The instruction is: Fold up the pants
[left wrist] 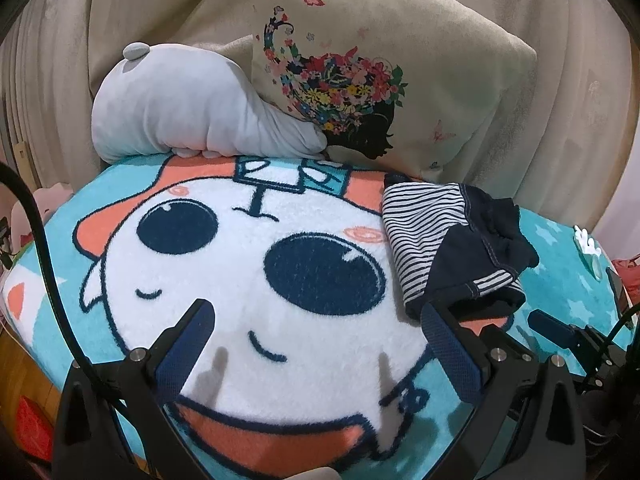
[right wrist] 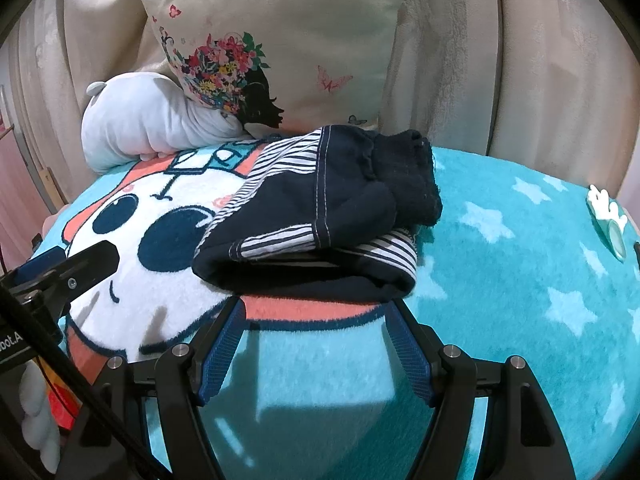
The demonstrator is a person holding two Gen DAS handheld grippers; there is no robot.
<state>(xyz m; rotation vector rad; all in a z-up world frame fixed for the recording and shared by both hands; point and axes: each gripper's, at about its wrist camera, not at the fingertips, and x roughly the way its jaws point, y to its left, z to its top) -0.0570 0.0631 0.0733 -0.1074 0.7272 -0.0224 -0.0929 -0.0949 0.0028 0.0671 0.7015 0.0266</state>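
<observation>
The pants (right wrist: 320, 208) are small, navy with white-striped panels, and lie folded in a bundle on the cartoon blanket (right wrist: 500, 280). In the left wrist view the pants (left wrist: 452, 240) lie at the right. My left gripper (left wrist: 316, 312) is open and empty above the white cartoon face, its right finger close to the bundle's near edge. My right gripper (right wrist: 316, 308) is open and empty, its fingertips just in front of the bundle's near edge. The right gripper also shows in the left wrist view (left wrist: 556, 328), and a left finger (right wrist: 88, 260) shows in the right wrist view.
A grey plush toy (left wrist: 192, 116) and a floral cushion (left wrist: 380, 72) rest at the blanket's far edge against beige curtains (left wrist: 560, 40). A small white and teal object (right wrist: 612, 216) lies at the blanket's right edge. A red item (left wrist: 32, 428) sits low at the left.
</observation>
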